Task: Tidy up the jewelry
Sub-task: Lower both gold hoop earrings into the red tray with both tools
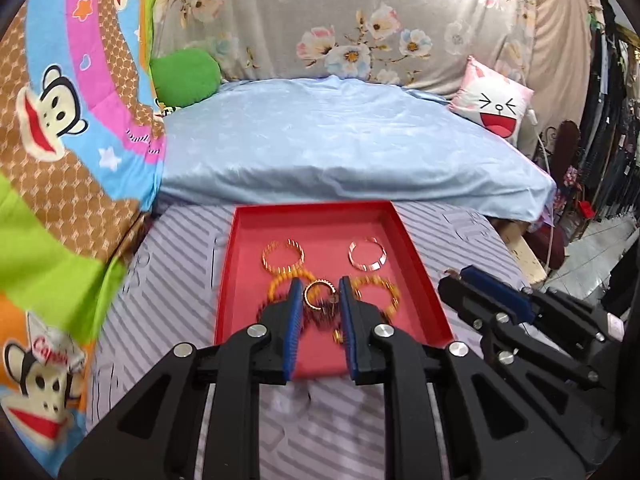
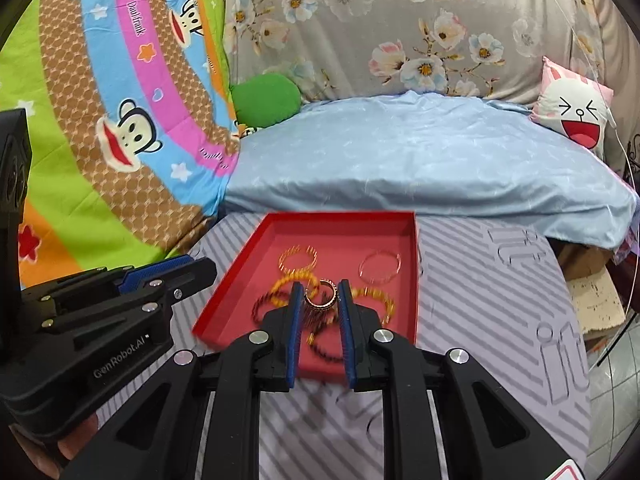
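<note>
A red tray lies on the striped bed cover and holds several bangles. A gold ribbed bangle and a rose bangle lie at its far side. Orange beaded bangles and a dark twisted one lie nearer. A small gold ring-like bangle shows between the fingertips of each gripper. My left gripper and my right gripper hover over the tray's near half, both open with nothing clamped.
A light blue pillow lies behind the tray. A monkey-print quilt is heaped on the left. A green cushion and a white face cushion sit at the back. The bed edge and floor are at the right.
</note>
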Tool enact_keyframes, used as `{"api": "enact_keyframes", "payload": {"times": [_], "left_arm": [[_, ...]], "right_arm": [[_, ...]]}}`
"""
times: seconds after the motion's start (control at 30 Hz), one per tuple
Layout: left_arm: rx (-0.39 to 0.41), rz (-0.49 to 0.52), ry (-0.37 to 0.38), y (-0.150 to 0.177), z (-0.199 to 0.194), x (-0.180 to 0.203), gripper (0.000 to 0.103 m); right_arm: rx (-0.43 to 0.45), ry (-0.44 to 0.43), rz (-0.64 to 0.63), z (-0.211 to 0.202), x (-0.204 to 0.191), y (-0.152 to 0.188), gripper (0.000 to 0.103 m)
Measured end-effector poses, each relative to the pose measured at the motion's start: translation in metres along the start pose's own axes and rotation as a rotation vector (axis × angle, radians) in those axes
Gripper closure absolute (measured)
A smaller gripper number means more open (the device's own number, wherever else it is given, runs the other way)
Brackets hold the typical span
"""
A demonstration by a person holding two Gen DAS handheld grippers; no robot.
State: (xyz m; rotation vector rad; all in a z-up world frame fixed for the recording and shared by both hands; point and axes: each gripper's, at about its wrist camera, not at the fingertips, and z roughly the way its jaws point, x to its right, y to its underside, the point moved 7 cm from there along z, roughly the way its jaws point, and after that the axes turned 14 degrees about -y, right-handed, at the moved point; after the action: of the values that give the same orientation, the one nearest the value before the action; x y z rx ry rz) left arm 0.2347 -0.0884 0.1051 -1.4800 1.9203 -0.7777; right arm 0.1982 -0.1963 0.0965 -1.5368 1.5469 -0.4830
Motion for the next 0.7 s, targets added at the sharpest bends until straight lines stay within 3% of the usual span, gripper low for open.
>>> {"api": "enact_keyframes", "payload": {"times": [0.27, 0.53, 0.7], "left_arm": [[-0.050, 0.008, -0.075, -0.032, 0.085, 0.002, 0.085], [-0.136, 0.018, -0.110, -0.024, 0.154, 0.002, 0.085], [-0.155, 0.033, -0.118, -0.017, 0.172, 0.008, 0.085]], "right_arm": [[-0.030, 0.022, 0.048, 0.068, 0.043, -0.030, 0.087], [-0.114, 0.056, 0.041, 0.122, 0.072, -0.018, 0.087], [-0.154, 0.059, 0.047, 0.142, 0.078, -0.011, 0.087]]}}
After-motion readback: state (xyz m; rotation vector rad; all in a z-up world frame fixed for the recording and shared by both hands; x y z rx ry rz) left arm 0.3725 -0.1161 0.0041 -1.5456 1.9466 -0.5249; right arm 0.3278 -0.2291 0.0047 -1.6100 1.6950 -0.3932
